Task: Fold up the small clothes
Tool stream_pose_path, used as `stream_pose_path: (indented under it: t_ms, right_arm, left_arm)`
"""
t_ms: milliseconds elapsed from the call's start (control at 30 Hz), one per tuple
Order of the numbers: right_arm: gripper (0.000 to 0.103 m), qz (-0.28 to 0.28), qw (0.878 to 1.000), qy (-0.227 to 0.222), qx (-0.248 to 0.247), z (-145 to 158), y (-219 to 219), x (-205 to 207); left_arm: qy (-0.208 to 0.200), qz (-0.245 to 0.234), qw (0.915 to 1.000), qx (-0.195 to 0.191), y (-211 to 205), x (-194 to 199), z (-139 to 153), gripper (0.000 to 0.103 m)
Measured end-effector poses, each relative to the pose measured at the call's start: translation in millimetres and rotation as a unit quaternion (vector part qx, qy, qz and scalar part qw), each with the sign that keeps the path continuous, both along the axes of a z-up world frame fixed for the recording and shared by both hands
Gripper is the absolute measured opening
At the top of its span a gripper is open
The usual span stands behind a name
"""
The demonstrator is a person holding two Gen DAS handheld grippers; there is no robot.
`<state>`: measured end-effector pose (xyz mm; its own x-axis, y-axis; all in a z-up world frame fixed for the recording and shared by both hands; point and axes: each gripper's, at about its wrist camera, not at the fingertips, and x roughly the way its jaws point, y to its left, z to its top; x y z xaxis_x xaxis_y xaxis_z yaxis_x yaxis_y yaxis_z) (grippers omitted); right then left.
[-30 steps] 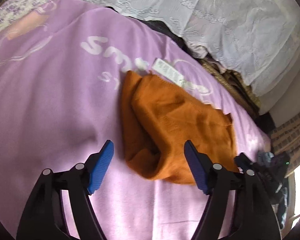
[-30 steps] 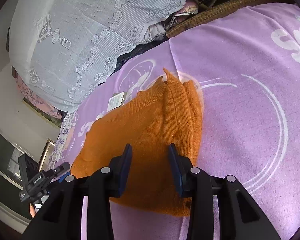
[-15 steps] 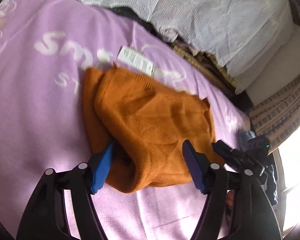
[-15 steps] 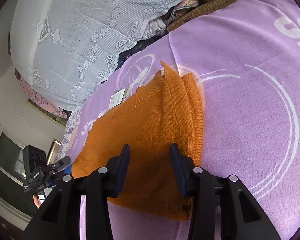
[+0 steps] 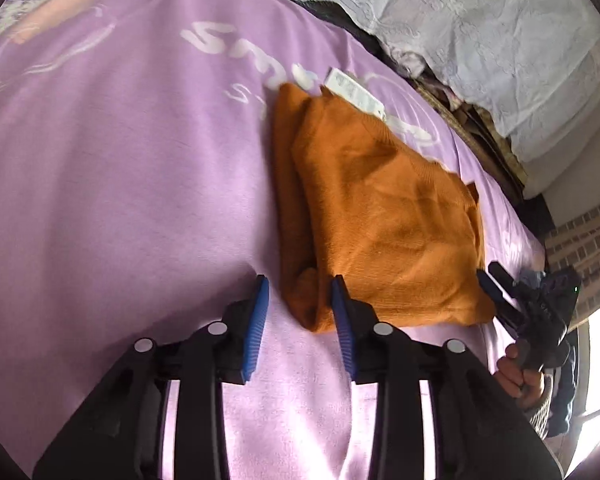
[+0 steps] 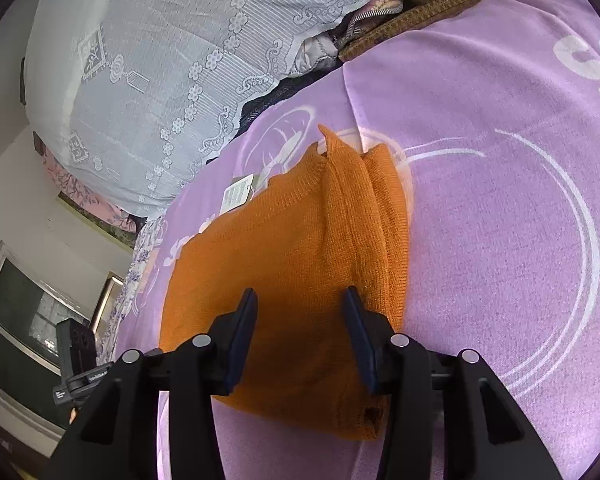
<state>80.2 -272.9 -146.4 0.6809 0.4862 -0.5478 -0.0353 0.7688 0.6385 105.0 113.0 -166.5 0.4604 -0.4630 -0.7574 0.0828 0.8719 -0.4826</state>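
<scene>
Sweater: an orange knit sweater (image 5: 384,216) lies folded on the purple blanket, centre right of the left wrist view; in the right wrist view it (image 6: 300,264) fills the centre and lower middle of the frame, its folded edges stacked along its right side
Tag: a white paper tag (image 5: 356,90) sits at the sweater's upper edge, on the blanket; in the right wrist view it (image 6: 238,194) shows just left of the neckline
Left tool: the left tool (image 5: 300,312) is at the lower centre of its frame, jaws narrowly apart, with the sweater's near corner fold between the blue pads; whether the pads press the cloth I cannot tell
Right tool: the right tool (image 6: 300,332) is at the lower centre of its frame, jaws parted over the sweater's near edge, nothing clamped; in the left wrist view it (image 5: 496,288) shows at the sweater's lower right corner, with the hand (image 5: 520,376) that holds it below
Blanket: purple blanket (image 5: 120,180) with white lettering and ring patterns, spread under everything
Behind: a white lace cover (image 6: 172,48) over a heap at the upper left of the right wrist view; a brick-pattern wall (image 5: 588,240) at the right edge of the left wrist view
</scene>
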Motion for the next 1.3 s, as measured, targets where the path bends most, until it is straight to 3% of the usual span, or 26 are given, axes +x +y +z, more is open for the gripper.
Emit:
stream_pose_path:
  t_ms: [67, 200, 300, 400, 433, 467, 533, 700, 767, 800, 867, 900, 967, 1033, 1100, 1167, 1233, 1300]
  right_arm:
    - [0.045, -0.001, 1.0, 0.0, -0.005, 0.7, 0.6, -0.4]
    - [0.042, -0.034, 0.998, -0.007, -0.049, 18.5, 10.0, -10.8]
    - [0.043, -0.004, 0.996, -0.035, -0.081, 32.7, 34.0, -16.9]
    - [0.043, 0.022, 0.994, -0.018, -0.103, 23.8, 49.7, -11.3]
    - [0.043, 0.023, 0.993, -0.001, -0.115, 15.0, 50.6, -6.4]
    - [0.043, 0.029, 0.994, 0.008, -0.11, 8.1, 49.2, -2.5]
    - [0.043, 0.03, 0.996, 0.005, -0.086, 6.1, 42.7, -1.2]
    - [0.046, 0.002, 0.998, -0.015, -0.06, 27.9, 36.6, -11.5]
    - [0.051, 0.005, 0.995, -0.031, -0.091, 36.5, 46.3, -14.3]
    - [0.052, 0.003, 0.992, -0.03, -0.123, 36.5, 52.7, -13.4]
    - [0.057, 0.005, 0.985, -0.006, -0.17, 24.1, 60.1, -5.5]
    - [0.058, 0.014, 0.982, 0.013, -0.187, 10.8, 62.5, 0.6]
    - [0.058, 0.017, 0.977, 0.001, -0.211, 10.0, 67.9, -0.3]
    - [0.058, 0.012, 0.974, -0.003, -0.227, 16.6, 71.8, -2.0]
    - [0.058, 0.005, 0.977, -0.01, -0.212, 26.1, 70.0, -2.5]
    - [0.059, -0.005, 0.977, -0.015, -0.21, 36.5, 69.8, 6.8]
    - [0.064, -0.032, 0.977, -0.008, -0.212, 43.1, 68.0, 20.0]
    - [0.066, -0.045, 0.978, 0.025, -0.202, 33.7, 66.2, 39.8]
  left_arm:
    - [-0.038, 0.042, 0.9973, 0.046, 0.5, -9.4, 18.8, 0.028]
    - [-0.09, 0.015, 0.9954, 0.028, -18.0, -18.7, 57.2, 0.031]
    - [-0.117, -0.01, 0.9913, 0.06, -49.2, -15.8, 68.4, 0.056]
    - [-0.073, -0.012, 0.9915, 0.107, -73.0, 5.5, 32.9, 0.058]
    - [-0.042, -0.007, 0.99, 0.134, -75.9, 13.4, 13.1, 0.064]
    - [-0.038, 0.0, 0.9873, 0.154, -78.5, 17.0, -2.8, 0.071]
    - [-0.05, 0.001, 0.9818, 0.183, -87.0, 11.8, 6.0, 0.071]
    - [-0.085, 0.008, 0.9873, 0.134, -92.7, -4.9, 41.5, 0.069]
    - [-0.107, 0.007, 0.9825, 0.152, -109.0, -6.7, 53.3, 0.075]
    - [-0.106, 0.011, 0.9806, 0.165, -114.3, -4.5, 52.1, 0.083]
    - [-0.078, 0.009, 0.977, 0.199, -128.3, 11.9, 28.2, 0.089]
    - [-0.065, 0.012, 0.9706, 0.232, -134.8, 17.7, 9.7, 0.099]
    - [-0.086, 0.018, 0.9637, 0.252, -136.6, 11.1, 3.8, 0.099]
    - [-0.096, 0.015, 0.9662, 0.239, -131.4, 4.2, 21.2, 0.098]
    - [-0.108, 0.029, 0.9718, 0.208, -123.7, 4.8, 34.1, 0.098]
    - [-0.112, 0.044, 0.972, 0.202, -120.4, 11.9, 46.2, 0.098]
    - [-0.101, 0.062, 0.9714, 0.206, -119.6, 27.1, 48.3, 0.098]
    - [-0.059, 0.068, 0.9723, 0.216, -121.0, 50.3, 27.3, 0.099]
